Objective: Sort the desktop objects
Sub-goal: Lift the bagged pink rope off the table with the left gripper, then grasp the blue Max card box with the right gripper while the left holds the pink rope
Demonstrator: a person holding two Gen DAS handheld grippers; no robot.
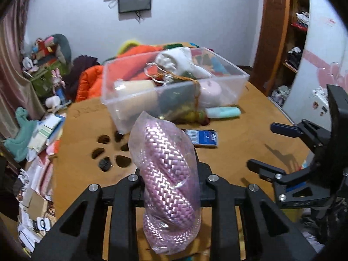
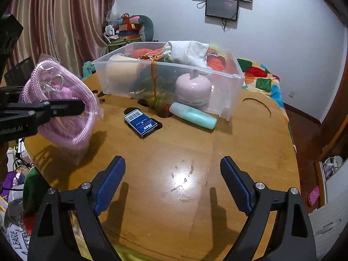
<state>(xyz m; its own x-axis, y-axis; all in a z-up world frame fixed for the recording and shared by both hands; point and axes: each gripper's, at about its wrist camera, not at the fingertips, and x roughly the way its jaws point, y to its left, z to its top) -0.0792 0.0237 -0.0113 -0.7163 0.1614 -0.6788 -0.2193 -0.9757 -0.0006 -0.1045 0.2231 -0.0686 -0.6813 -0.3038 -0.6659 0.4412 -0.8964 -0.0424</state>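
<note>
A coil of pink braided rope sealed in clear plastic, with a metal ring showing inside, is clamped in the left gripper, raised above the round wooden table in front of the clear bin, its long axis roughly upright. The right gripper tilts downward over the table, its 2 jaws spread wide, empty.
</note>
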